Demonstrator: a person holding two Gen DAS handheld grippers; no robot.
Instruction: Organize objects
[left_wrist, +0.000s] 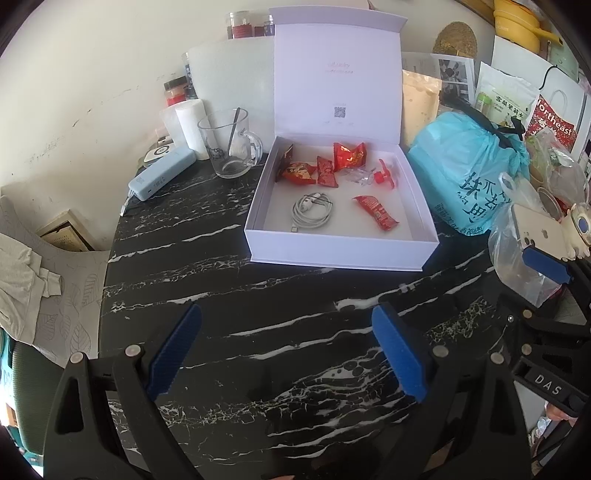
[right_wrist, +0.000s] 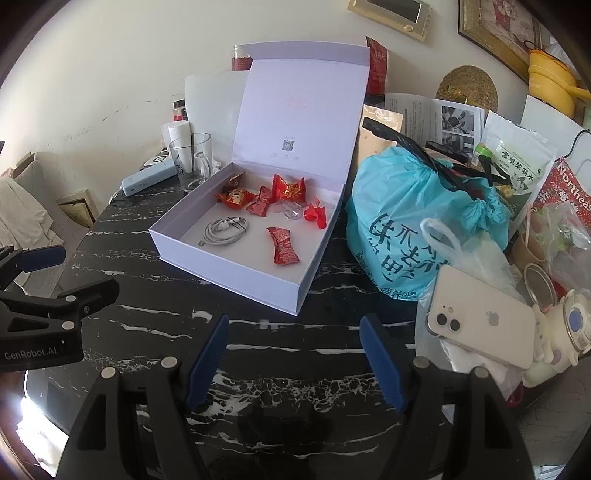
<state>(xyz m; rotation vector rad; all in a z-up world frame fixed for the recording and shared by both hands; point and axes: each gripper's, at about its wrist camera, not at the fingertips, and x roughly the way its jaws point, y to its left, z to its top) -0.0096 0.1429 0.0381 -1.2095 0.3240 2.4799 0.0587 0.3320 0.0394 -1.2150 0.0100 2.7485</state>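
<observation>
A white box (left_wrist: 332, 254) (right_wrist: 221, 275) with its lid up stands on the black marble table (left_wrist: 258, 332) (right_wrist: 314, 332). Inside lie several red snack packets (left_wrist: 376, 211) (right_wrist: 282, 245), a coiled white cable (left_wrist: 310, 212) (right_wrist: 225, 229), a clear wrapper and a small red piece. My left gripper (left_wrist: 288, 350) is open and empty, above the table in front of the box. My right gripper (right_wrist: 295, 358) is open and empty, also in front of the box. A white phone (right_wrist: 480, 321) (left_wrist: 535, 230) lies on bags at the right.
A blue plastic bag (left_wrist: 461, 173) (right_wrist: 406, 229) sits right of the box, with more bags and packets behind. A glass mug (left_wrist: 229, 144) (right_wrist: 190, 158) and a light blue power bank (left_wrist: 162, 176) (right_wrist: 147, 181) stand left of it. A chair with cloth is at the left.
</observation>
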